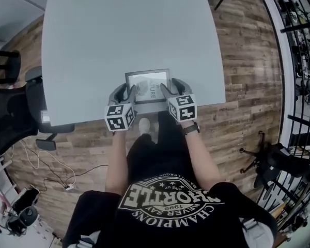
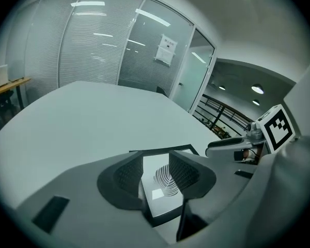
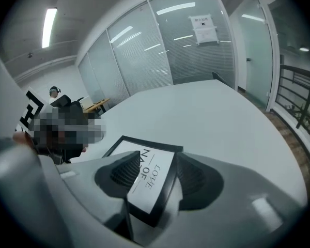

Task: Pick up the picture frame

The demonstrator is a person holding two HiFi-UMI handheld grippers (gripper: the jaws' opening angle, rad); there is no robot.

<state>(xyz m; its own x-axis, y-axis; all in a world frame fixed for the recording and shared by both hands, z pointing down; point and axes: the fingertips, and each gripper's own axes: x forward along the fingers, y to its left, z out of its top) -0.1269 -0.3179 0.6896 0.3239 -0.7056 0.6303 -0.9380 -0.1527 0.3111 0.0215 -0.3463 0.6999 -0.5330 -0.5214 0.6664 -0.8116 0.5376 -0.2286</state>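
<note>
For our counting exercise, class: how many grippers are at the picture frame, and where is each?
2. The left gripper straddles the left edge of the picture frame, the right gripper its right edge, both open. None seems hidden. The frame lies on the table.

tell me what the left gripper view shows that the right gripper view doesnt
Only left: a feather print. Only right: lettering and a distant person. Both: the frame lying flat on the table, one edge between open jaws that are not gripping it, plus a wall notice and a railing.
</note>
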